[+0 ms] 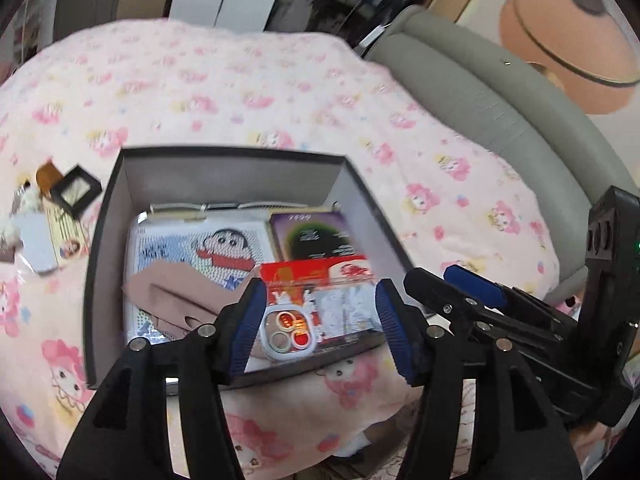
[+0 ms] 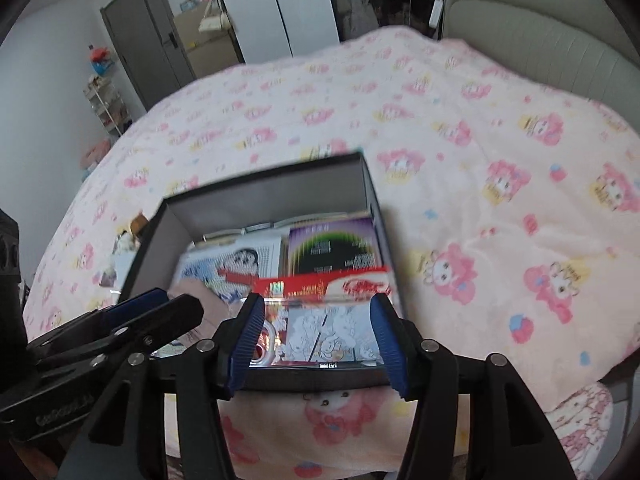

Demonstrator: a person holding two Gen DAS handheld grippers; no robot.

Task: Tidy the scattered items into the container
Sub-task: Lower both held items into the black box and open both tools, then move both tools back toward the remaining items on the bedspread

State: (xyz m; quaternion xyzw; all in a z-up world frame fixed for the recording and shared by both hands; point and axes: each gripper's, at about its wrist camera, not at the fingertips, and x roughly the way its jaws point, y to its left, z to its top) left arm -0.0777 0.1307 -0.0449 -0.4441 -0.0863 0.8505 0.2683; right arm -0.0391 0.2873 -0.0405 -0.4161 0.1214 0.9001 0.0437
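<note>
Open dark box [image 1: 236, 178], cards inside

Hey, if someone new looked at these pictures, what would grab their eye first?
Probably the dark box in the middle of the pink cartoon blanket, packed with a cartoon-boy sheet, a purple pack and a red-topped packet. Both grippers, left and right, hang over its near edge, jaws open and empty.

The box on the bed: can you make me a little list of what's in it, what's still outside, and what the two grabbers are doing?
surface: pink blanket
box: open, no lid
inside: cartoon pack, purple pack, red-topped packet, tan piece
outside: small items left of box
left gripper: jaws open, empty
right gripper: jaws open, empty
</note>
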